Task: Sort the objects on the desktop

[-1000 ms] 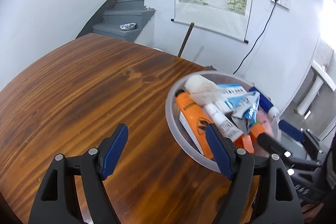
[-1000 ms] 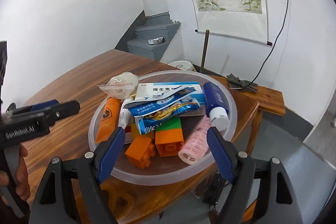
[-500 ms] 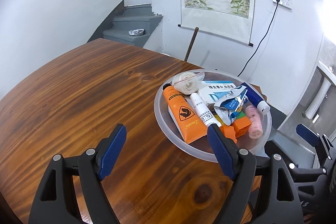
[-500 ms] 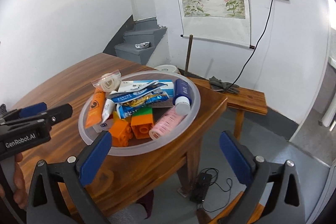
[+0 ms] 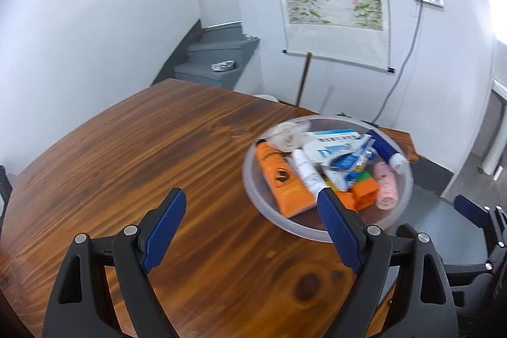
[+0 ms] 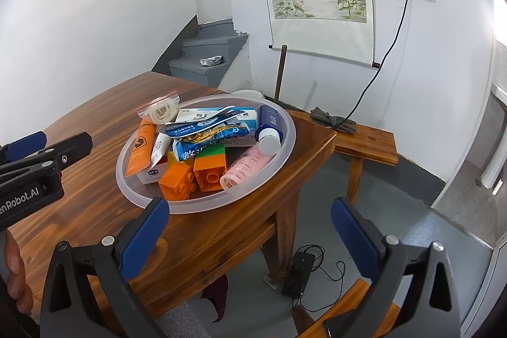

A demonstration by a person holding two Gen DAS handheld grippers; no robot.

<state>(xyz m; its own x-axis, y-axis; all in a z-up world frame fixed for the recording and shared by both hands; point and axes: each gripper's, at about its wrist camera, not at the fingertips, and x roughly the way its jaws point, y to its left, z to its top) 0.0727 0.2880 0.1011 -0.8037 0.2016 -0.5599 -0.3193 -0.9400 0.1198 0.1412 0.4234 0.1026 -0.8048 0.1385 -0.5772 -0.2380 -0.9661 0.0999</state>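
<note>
My left tongs [image 5: 250, 230] and right tongs [image 6: 250, 236] gape wide, empty; the filled clear bowl [image 6: 286, 122] sits frame centre on the table [image 6: 95, 113].

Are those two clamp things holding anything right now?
No. The left gripper and the right gripper are both open and empty; everything lies in the clear bowl.

Wooden table [image 6: 95, 122] under one clear tray [image 6: 286, 148] (near corner)

We see a clear round plastic basin [image 6: 286, 144] near the table corner w/ an orange tube [image 6: 141, 148], orange toy bricks [image 6: 193, 176], pink ribbed roller [image 6: 245, 168], blue white-capped bottle [image 6: 269, 127] & blue foil packets [image 6: 206, 133] heaped inside.
</note>
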